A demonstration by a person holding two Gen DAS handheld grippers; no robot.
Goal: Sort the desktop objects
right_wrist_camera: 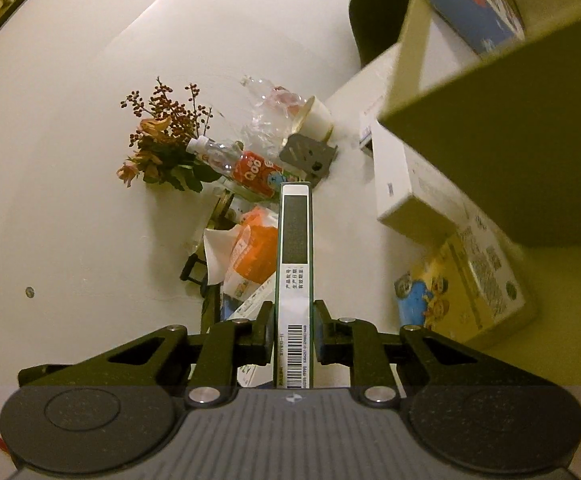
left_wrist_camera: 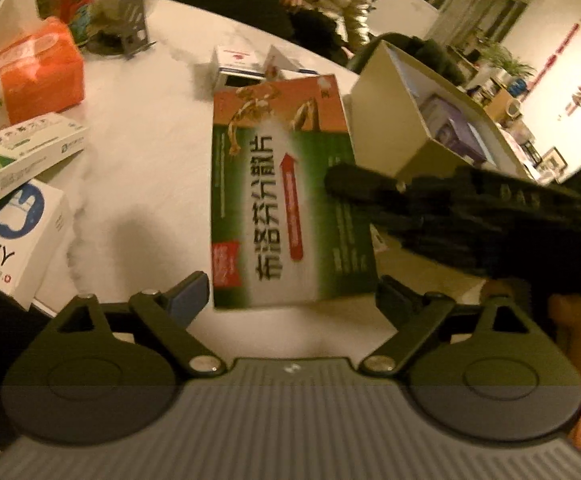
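While blur smears the green box [left_wrist_camera: 286,204], right gripper [right_wrist_camera: 293,334] jaws clench its edge; left gripper [left_wrist_camera: 290,296] jaws gape; white surface [left_wrist_camera: 150,152], storage box [left_wrist_camera: 394,128] at two o'clock.

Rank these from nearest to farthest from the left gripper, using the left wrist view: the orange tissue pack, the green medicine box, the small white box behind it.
1. Green medicine box: directly ahead of the left gripper.
2. Small white box: farther back, centre.
3. Orange tissue pack: far left.
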